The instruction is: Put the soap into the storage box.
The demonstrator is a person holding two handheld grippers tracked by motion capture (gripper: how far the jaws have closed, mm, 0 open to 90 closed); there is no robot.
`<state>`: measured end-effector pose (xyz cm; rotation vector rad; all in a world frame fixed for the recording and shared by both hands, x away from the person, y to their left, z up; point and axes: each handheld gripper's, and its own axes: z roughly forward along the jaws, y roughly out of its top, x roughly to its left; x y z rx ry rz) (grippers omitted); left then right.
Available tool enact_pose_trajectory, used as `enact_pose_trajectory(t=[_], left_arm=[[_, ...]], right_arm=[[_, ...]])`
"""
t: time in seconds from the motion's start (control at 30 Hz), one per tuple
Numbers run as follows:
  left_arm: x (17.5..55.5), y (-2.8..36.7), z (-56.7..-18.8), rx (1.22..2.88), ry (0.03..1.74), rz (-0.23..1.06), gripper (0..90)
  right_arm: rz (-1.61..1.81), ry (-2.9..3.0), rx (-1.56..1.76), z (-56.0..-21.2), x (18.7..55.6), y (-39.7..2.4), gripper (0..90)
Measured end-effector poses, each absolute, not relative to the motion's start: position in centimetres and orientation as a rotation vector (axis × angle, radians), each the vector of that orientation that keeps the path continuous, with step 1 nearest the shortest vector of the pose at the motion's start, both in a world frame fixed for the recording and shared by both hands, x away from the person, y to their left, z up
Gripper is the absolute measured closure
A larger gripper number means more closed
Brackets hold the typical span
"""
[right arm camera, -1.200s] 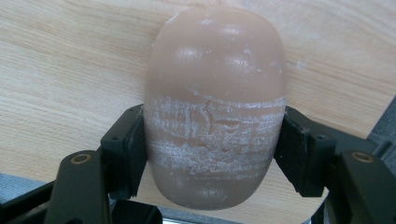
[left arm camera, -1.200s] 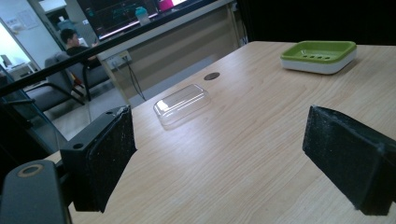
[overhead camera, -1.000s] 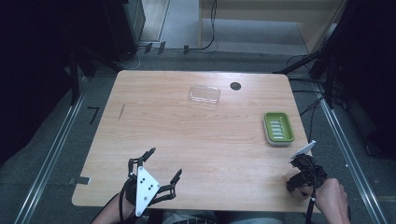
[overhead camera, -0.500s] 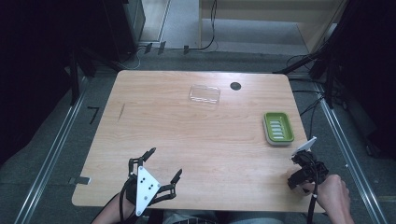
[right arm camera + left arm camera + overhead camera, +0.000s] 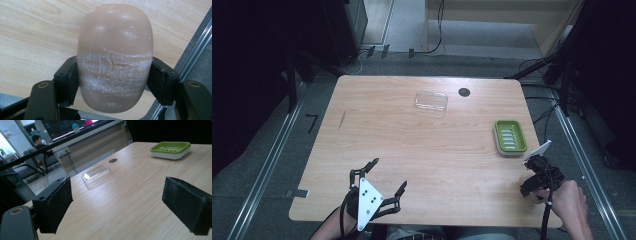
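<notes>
Right claw (image 5: 113,75) gripping soap (image 5: 115,57), table edge (image 5: 175,65) beside

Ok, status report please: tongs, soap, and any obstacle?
Right tongs shut on soap bar. Left tongs open, empty. Green soap dish unobstructed.

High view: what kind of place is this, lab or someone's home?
Most likely a lab or recording room, not a home. A bare light wooden table stands between metal floor rails, loose black cables run across the grey floor, and the left gripper view shows a seated person near screens.
</notes>
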<state>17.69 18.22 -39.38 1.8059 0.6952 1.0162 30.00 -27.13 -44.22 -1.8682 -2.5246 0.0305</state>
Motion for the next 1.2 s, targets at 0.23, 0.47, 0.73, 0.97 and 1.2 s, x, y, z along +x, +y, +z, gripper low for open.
enact_pose_trajectory(t=[0.23,0.47,0.73,0.97,1.2], left_arm=[[17.7,18.2,-39.4,1.805,0.695,1.016,10.0],[17.7,18.3,-39.4,1.807,0.697,1.017,9.9],[17.7,18.3,-39.4,1.805,0.7,1.017,9.9],[17.7,18.3,-39.4,1.807,0.699,1.017,9.9],[17.7,18.3,-39.4,1.807,0.698,1.017,9.9]], right_arm=[[0.019,-2.547,-1.866,-43.7,30.5,-26.9,33.4],[0.026,-2.56,-1.854,-43.5,31.2,-26.8,33.4],[0.029,-2.575,-1.845,-43.2,31.8,-26.5,33.4],[0.027,-2.588,-1.834,-42.9,32.4,-26.3,33.4],[0.017,-2.592,-1.833,-42.5,33.1,-26.2,33.4]])
